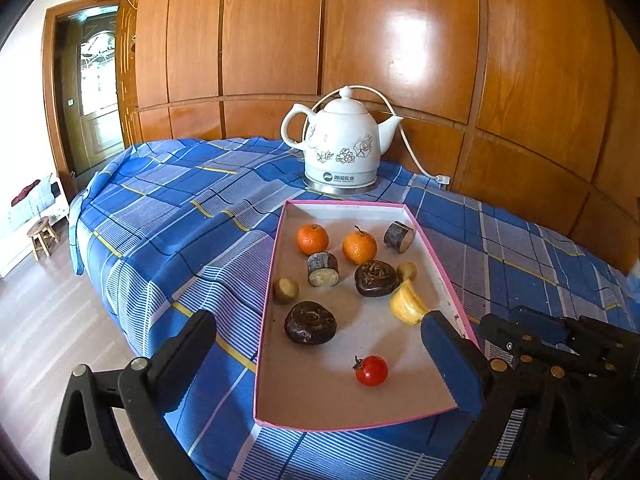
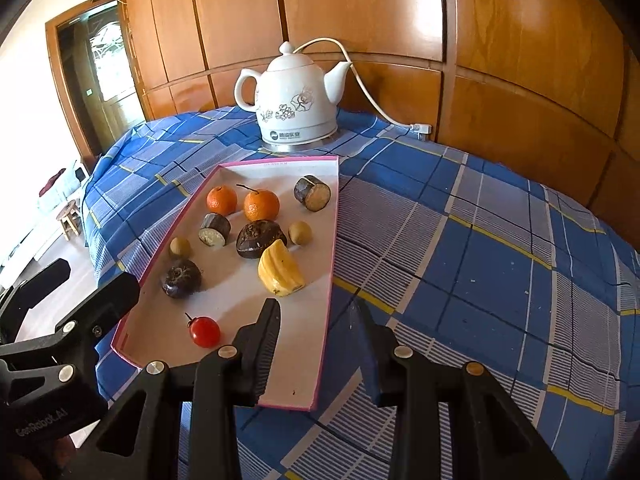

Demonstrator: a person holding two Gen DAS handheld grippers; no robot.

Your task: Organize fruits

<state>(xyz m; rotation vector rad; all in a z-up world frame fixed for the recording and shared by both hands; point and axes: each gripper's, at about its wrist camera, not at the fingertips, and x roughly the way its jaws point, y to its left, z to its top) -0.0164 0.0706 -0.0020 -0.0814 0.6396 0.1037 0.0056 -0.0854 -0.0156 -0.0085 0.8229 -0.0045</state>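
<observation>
A pink-rimmed shallow box (image 1: pixel 267 280) (image 2: pixel 326 280) lies on the blue checked cloth. It holds two oranges (image 1: pixel 312 239) (image 1: pixel 359 246) (image 2: pixel 222 200) (image 2: pixel 261 205), two dark round fruits (image 1: pixel 310 322) (image 1: pixel 376 278), two dark cut pieces (image 1: pixel 322 269) (image 1: pixel 399 237), two small tan fruits (image 1: pixel 285 290) (image 1: pixel 407 271), a yellow fruit (image 1: pixel 407 303) (image 2: pixel 280 268) and a cherry tomato (image 1: pixel 371 370) (image 2: pixel 204 331). My left gripper (image 1: pixel 320 344) is open and empty, straddling the box's near end. My right gripper (image 2: pixel 316 312) is open and empty over the box's right rim, just short of the yellow fruit.
A white ceramic kettle (image 1: pixel 340 144) (image 2: pixel 292 104) on a metal base stands behind the box, its cord (image 1: pixel 408 148) running to the wooden wall panels. The table edge drops off at the left to a wood floor with a small stool (image 1: pixel 42 236).
</observation>
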